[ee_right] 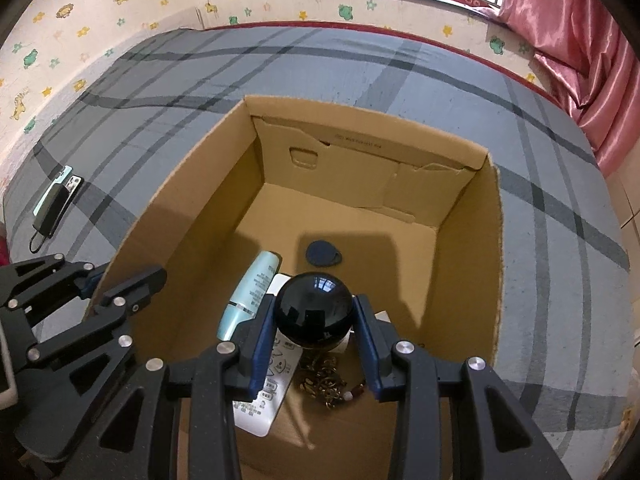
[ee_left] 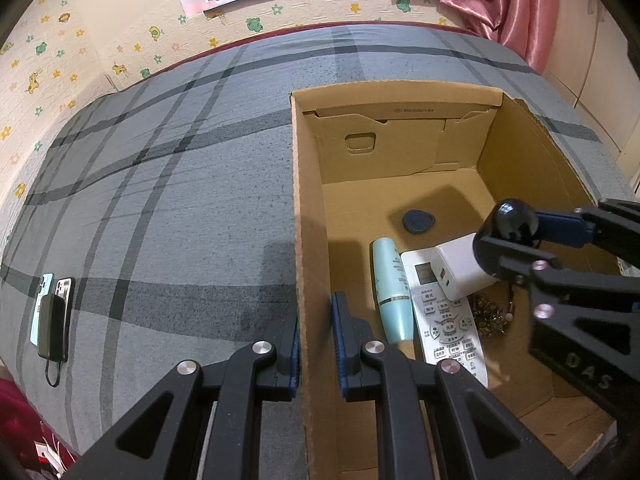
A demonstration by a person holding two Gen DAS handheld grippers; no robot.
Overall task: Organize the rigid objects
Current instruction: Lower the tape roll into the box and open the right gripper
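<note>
An open cardboard box (ee_left: pixel 308 200) (ee_right: pixel 486 240) stands on a bed. My left gripper (ee_left: pixel 317 344) (ee_right: pixel 108 280) is shut on the box's left wall, one finger inside and one outside. My right gripper (ee_right: pixel 314 312) (ee_left: pixel 516 228) is shut on a glossy black ball (ee_right: pixel 314 310) (ee_left: pixel 514 216) and hangs inside the box, above its contents. On the box floor lie a teal bottle (ee_left: pixel 390 292) (ee_right: pixel 250 292), a white remote (ee_left: pixel 448 320) (ee_right: pixel 264 392), a white charger (ee_left: pixel 460 272), a dark blue key fob (ee_left: pixel 418 221) (ee_right: pixel 323 254) and a brass chain (ee_left: pixel 488 316) (ee_right: pixel 324 376).
The bed has a grey plaid cover (ee_left: pixel 180 200) (ee_right: pixel 560 260). Two phones and a black power bank (ee_left: pixel 52 320) (ee_right: pixel 56 196) lie on it far to the left of the box. A papered wall and a pink curtain (ee_left: pixel 512 8) stand behind the bed.
</note>
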